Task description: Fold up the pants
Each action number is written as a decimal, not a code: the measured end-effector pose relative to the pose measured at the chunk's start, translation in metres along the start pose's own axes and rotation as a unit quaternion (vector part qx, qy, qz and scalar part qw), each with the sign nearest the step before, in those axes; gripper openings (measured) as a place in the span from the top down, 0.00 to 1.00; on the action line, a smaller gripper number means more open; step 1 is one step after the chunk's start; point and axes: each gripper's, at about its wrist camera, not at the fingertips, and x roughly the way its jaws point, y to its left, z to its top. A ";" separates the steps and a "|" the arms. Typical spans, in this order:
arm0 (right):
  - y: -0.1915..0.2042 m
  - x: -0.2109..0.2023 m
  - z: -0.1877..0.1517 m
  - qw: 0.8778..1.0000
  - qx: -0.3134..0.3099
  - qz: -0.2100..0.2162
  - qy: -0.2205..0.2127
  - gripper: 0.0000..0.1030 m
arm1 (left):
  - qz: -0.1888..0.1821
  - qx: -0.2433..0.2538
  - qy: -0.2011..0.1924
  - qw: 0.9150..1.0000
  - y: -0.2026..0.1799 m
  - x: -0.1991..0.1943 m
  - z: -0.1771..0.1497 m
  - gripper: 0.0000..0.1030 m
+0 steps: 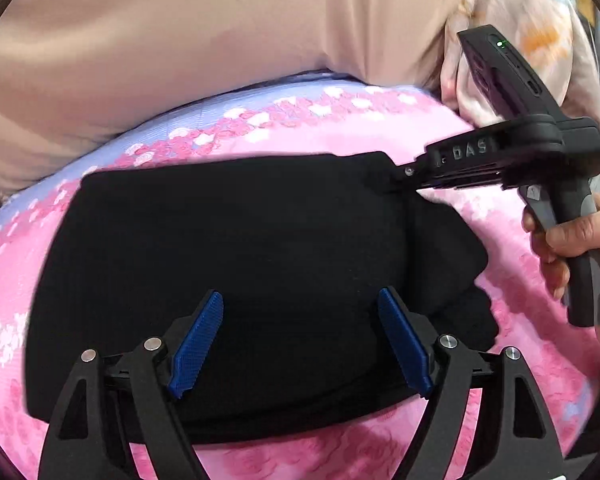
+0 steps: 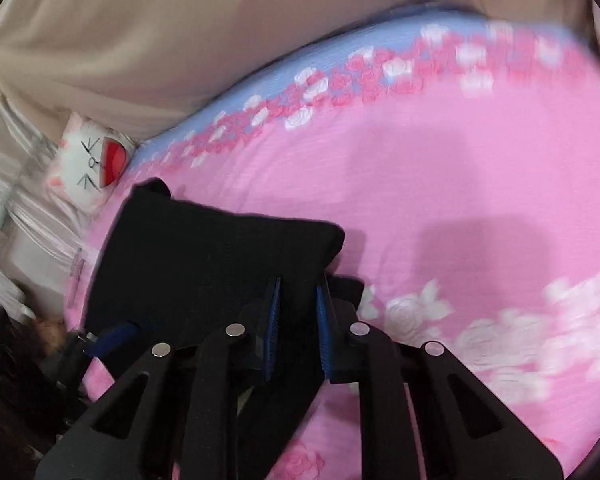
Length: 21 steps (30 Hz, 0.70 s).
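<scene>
The black pants [image 1: 240, 260] lie folded into a thick rectangle on the pink floral bed sheet [image 1: 532, 344]. My left gripper [image 1: 302, 300] is open, its blue pads [image 1: 198, 344] spread wide just above the near part of the pants, holding nothing. My right gripper [image 1: 396, 178] comes in from the right and pinches the far right corner of the pants. In the right wrist view its blue pads [image 2: 274, 320] stand close together with black cloth [image 2: 204, 264] between them; the right gripper [image 2: 298, 284] is shut on that fold.
A beige headboard or cushion [image 1: 180, 40] rises behind the bed. A floral pillow [image 1: 520, 40] sits at the far right. A white cat-face cushion [image 2: 88, 160] lies at the bed's left edge, with white bedding [image 2: 28, 216] beside it. A hand [image 1: 568, 244] holds the right gripper's handle.
</scene>
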 end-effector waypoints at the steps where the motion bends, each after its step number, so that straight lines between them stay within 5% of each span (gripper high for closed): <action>1: -0.003 -0.002 0.000 1.000 0.012 0.009 -0.003 0.85 | 0.003 0.005 -0.006 1.000 -0.001 -0.002 0.000 0.25; 6: 0.024 -0.055 -0.011 0.997 -0.002 -0.005 -0.078 0.80 | -0.023 -0.012 -0.019 0.999 0.031 -0.035 0.014 0.25; 9: 0.043 -0.067 -0.035 0.997 -0.011 0.007 -0.071 0.74 | 0.003 -0.045 -0.041 0.998 0.079 -0.061 0.023 0.20; 13: 0.058 -0.055 -0.075 0.999 -0.008 0.017 -0.036 0.71 | 0.065 -0.060 -0.011 0.996 0.122 -0.047 0.020 0.17; 15: 0.065 -0.050 -0.087 0.999 -0.012 0.010 -0.038 0.51 | 0.072 -0.062 0.006 0.995 0.129 -0.042 0.014 0.17; 16: 0.068 -0.049 -0.089 0.999 -0.017 0.007 -0.045 0.51 | 0.065 -0.063 0.012 0.996 0.130 -0.038 0.011 0.17; 17: 0.072 -0.048 -0.091 0.998 -0.023 0.000 -0.050 0.52 | 0.060 -0.065 0.018 0.996 0.128 -0.035 0.010 0.17; 19: 0.081 -0.046 -0.095 0.997 -0.047 -0.039 -0.055 0.78 | 0.049 -0.061 0.027 0.997 0.123 -0.028 0.006 0.17; 21: 0.088 -0.054 -0.096 0.996 -0.047 -0.051 -0.060 0.79 | 0.072 -0.037 0.031 0.996 0.112 -0.021 0.004 0.17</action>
